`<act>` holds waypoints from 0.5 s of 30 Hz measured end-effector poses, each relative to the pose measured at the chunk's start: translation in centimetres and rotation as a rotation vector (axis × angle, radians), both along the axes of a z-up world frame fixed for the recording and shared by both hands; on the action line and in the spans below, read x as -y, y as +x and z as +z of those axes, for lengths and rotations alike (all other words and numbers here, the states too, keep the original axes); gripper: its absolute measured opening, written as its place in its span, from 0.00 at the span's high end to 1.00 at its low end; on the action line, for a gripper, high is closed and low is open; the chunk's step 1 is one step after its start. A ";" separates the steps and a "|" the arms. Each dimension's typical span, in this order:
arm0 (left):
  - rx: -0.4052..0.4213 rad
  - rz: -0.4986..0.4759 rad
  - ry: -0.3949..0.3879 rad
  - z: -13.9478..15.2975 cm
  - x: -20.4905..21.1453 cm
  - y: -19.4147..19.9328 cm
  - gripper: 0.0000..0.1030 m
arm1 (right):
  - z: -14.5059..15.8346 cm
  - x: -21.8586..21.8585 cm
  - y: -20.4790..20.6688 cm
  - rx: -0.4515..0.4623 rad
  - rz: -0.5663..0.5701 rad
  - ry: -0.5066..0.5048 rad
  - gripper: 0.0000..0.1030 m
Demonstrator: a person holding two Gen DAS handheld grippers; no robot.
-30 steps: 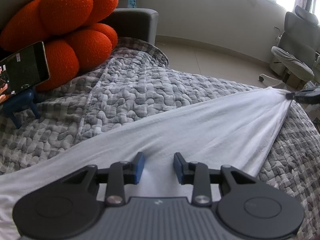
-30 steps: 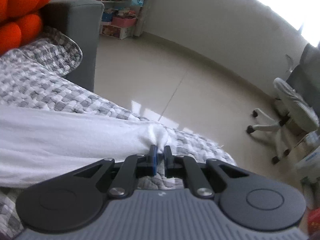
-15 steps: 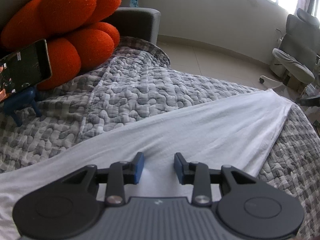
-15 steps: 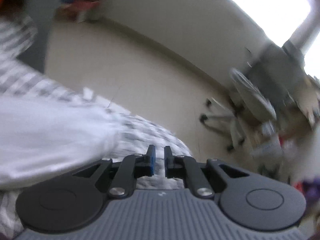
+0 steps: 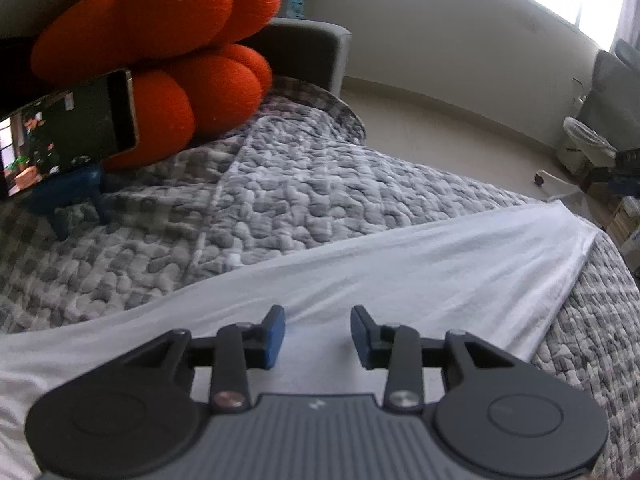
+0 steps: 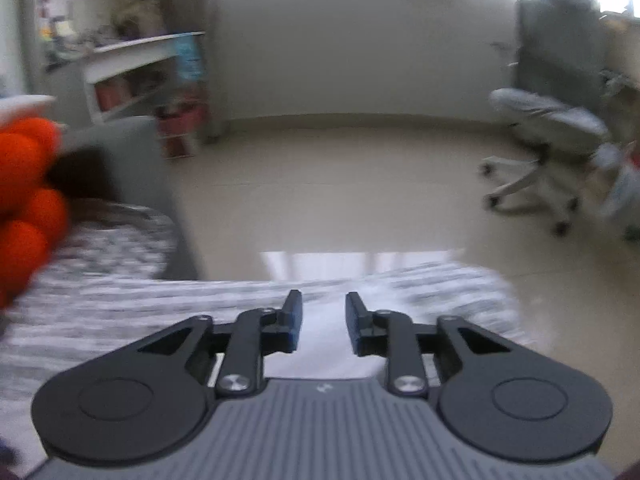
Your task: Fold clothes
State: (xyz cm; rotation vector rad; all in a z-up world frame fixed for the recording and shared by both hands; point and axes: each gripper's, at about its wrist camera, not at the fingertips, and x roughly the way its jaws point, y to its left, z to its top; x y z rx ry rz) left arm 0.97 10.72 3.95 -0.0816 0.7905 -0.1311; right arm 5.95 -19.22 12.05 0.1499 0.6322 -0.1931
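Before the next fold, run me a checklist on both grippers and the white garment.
1. Left gripper open, nothing pinched: ok.
2. Right gripper clear of cloth, jaws opening: ok.
3. White garment lying flat on the quilt: ok.
4. Garment's far corner free, nothing gripping it: ok.
5. Phone on its stand clear of the garment: ok.
6. Right gripper's exact position over the garment: cannot tell, its view is blurred.

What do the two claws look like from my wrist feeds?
Both match: the left claw and right claw have black linkage arms with silver pivot screws, blue pads on the fingertips, round black discs either side, and a ribbed grey body with a small pale logo.
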 end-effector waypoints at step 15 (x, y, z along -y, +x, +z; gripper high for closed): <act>-0.071 0.137 -0.118 -0.5 -4.4 0.5 0.63 | -6.4 -12.5 -0.7 -0.209 0.311 -0.044 0.55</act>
